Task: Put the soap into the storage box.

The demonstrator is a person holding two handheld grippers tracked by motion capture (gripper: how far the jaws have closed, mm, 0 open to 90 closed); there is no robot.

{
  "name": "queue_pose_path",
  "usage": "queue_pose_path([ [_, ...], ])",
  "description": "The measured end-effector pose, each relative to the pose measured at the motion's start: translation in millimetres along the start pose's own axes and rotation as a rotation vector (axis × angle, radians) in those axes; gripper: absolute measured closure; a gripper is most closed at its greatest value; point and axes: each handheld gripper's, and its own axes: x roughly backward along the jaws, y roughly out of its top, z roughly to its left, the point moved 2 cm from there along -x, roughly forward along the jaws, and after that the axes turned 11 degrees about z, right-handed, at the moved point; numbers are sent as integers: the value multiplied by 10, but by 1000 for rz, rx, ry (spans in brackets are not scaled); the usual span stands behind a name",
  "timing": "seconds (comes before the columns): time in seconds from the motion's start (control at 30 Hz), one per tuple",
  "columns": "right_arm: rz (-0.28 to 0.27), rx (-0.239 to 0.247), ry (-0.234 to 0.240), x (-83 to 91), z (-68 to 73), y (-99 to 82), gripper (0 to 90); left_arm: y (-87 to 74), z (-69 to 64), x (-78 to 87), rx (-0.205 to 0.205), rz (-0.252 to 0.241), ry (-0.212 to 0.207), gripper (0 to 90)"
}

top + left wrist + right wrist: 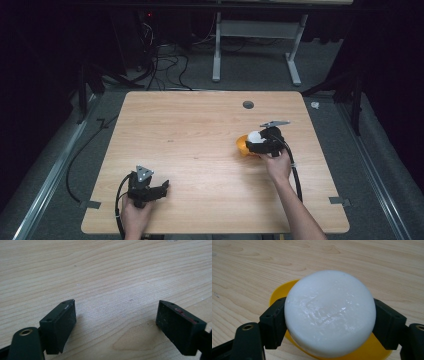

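Right gripper (329,322) clamped on smooth white round puck (329,315) over yellow dish (277,291), near bench (200,125) right edge; left gripper (117,322) wide, bare woodgrain around.

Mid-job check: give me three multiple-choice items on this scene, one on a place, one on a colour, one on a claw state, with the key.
1. Where does the white puck sit?
A. On the floor
B. Between the right claw's jaws, over the dish
C. In the left claw

2. What colour is the dish?
A. Yellow
B. Blue
C. Green

3. How is the left claw?
A. Shut on the puck
B. Shut on a cable
C. Open over the table

Key: B, both jaws press the puck's sides; A, a yellow rim shows behind it; C, wood shows between its spread jaws.
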Motion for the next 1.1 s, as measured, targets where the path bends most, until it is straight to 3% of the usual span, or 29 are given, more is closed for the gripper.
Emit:
queue_pose_path([
  [0.8,55,-34,-2,-125,-9,-10,241,0,0,0,0,0,0,169],
  [1.1,11,-15,4,-20,3,8,225,0,1,0,-2,0,0,168],
])
